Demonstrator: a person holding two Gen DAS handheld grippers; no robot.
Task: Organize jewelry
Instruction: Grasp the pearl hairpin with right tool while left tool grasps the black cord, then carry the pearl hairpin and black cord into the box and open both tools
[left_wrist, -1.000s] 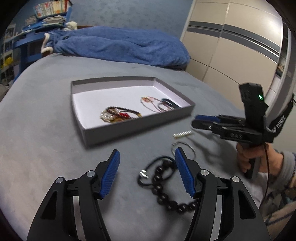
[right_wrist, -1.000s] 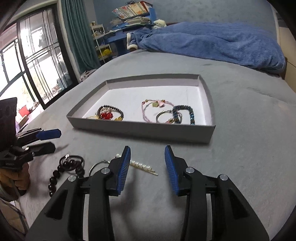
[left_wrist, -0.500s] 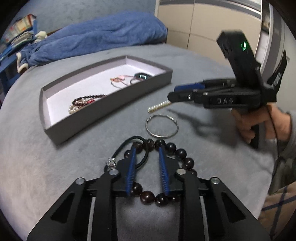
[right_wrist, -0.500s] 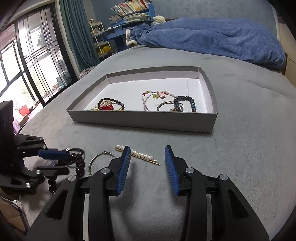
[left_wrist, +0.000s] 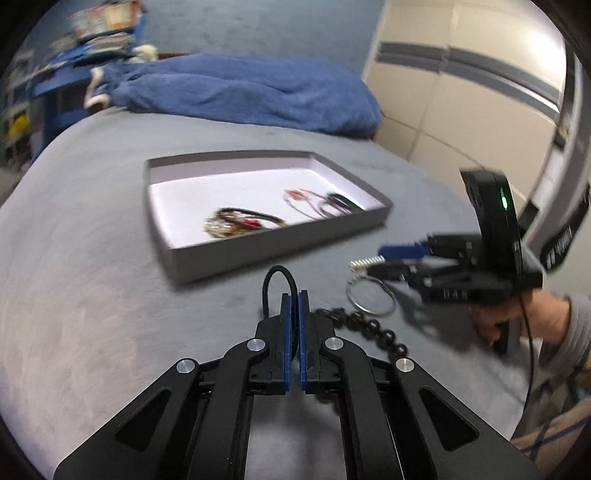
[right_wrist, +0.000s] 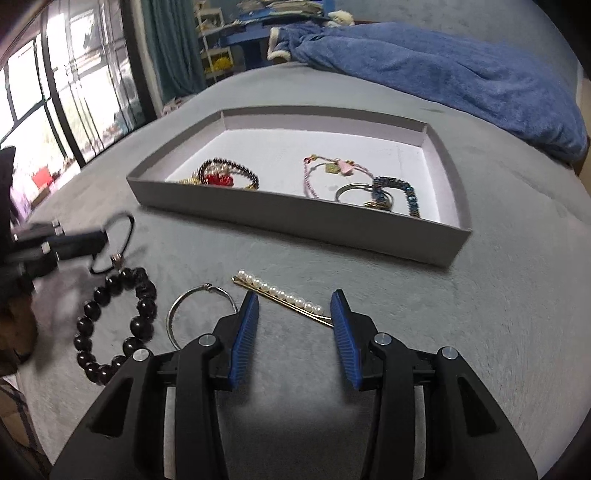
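My left gripper (left_wrist: 294, 295) is shut on the black cord loop (left_wrist: 279, 280) of a black bead bracelet (right_wrist: 114, 325); the beads trail to its right (left_wrist: 369, 328) on the grey bed. The right wrist view shows the left gripper (right_wrist: 99, 236) pinching the cord. My right gripper (right_wrist: 293, 306) is open, just above a pearl hair pin (right_wrist: 280, 295); it also shows in the left wrist view (left_wrist: 388, 260). A silver bangle (right_wrist: 192, 306) lies between pin and beads. A grey tray (right_wrist: 295, 221) holds several bracelets (right_wrist: 229, 175).
A blue blanket (right_wrist: 443, 74) lies heaped at the far side of the bed behind the tray. A window (right_wrist: 55, 103) and shelves are at the left, a wardrobe (left_wrist: 461, 110) at the right. The bed edge is close behind both grippers.
My left gripper has closed on the bracelet's black cord and pulled it toward the tray, stretching the beads out. My right gripper has moved closer to the pearl pin, still open.
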